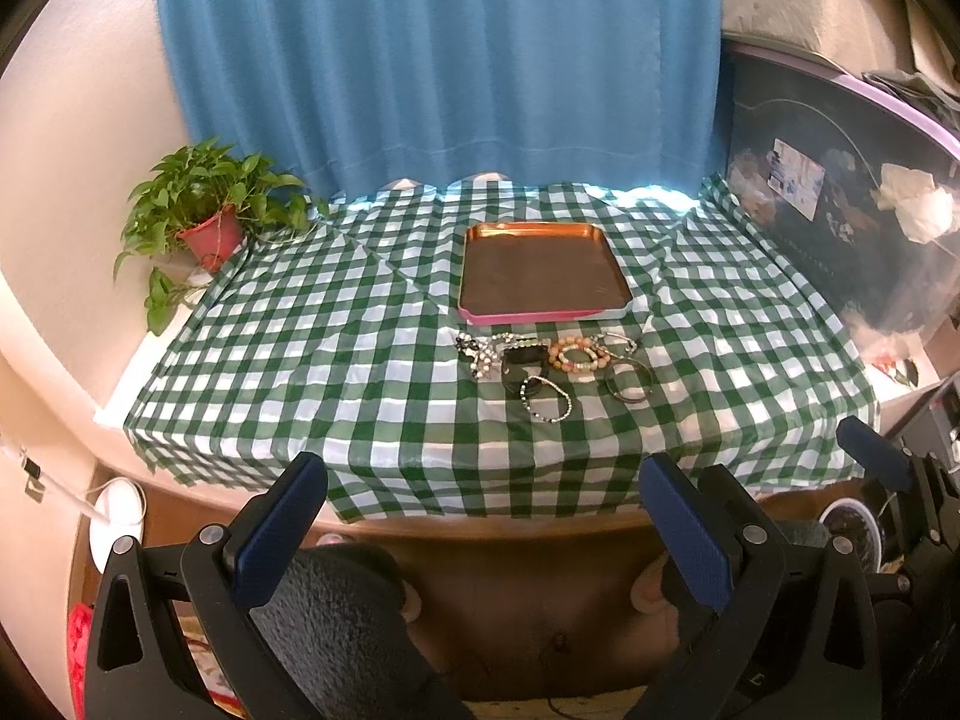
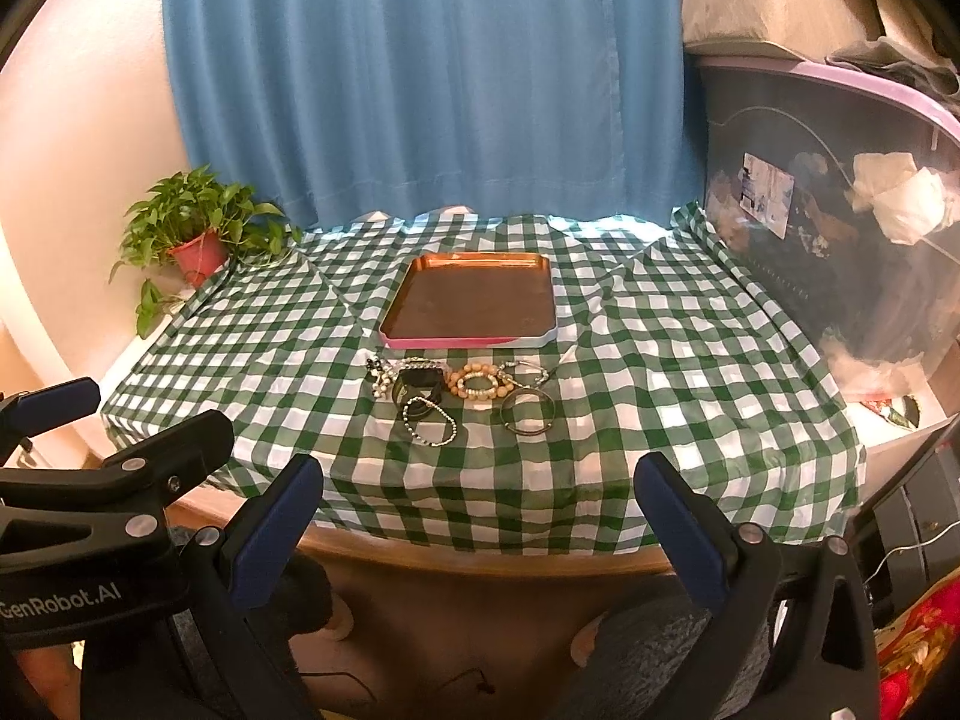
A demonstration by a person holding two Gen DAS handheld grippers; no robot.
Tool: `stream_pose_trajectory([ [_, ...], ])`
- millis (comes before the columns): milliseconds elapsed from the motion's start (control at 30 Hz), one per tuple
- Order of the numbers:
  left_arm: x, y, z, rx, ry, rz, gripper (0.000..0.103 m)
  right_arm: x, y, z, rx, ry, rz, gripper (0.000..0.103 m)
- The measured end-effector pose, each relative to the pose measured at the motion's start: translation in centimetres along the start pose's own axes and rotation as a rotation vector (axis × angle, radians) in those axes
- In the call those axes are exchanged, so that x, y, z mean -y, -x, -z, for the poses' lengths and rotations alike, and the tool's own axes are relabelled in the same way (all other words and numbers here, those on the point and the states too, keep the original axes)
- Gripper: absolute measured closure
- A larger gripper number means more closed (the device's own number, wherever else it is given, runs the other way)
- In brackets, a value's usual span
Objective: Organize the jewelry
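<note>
Both grippers, left gripper (image 1: pixel 483 516) and right gripper (image 2: pixel 477 516), gape empty short of my worktop (image 2: pixel 660 360).
Jewelry (image 2: pixel 462 393) lies before the tray (image 2: pixel 474 267); a watch, possibly, among it.

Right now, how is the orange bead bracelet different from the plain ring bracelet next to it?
The orange bead bracelet is made of round peach-colored beads; the plain ring bracelet is thin, smooth, dark hoops. The bead bracelet lies closer to the tray; the ring bracelet lies nearer the table's front edge. The bead bracelet touches other jewelry on its sides; the ring bracelet sits at the pile's right end. Both lie flat on the checkered cloth, outside the tray.
</note>
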State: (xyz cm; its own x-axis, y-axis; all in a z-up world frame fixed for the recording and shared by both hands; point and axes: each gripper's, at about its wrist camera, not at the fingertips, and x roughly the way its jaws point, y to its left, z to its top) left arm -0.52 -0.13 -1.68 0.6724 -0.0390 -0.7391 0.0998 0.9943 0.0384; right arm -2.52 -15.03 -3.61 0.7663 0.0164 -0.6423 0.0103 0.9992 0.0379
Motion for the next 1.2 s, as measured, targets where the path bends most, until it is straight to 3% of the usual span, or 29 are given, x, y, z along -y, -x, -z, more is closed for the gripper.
stream_pose_trajectory([
  [933,1.1,-0.4,1.0,-0.021,0.003,0.008,0.0,-0.8,-0.4,0.1,-0.005,0.014,0.023,0.0],
  [1200,1.5,-3.4,0.9,-0.046,-0.042,-0.012,0.001,-0.1,-3.1,1.1,-0.048,0.017,0.0,0.0],
])
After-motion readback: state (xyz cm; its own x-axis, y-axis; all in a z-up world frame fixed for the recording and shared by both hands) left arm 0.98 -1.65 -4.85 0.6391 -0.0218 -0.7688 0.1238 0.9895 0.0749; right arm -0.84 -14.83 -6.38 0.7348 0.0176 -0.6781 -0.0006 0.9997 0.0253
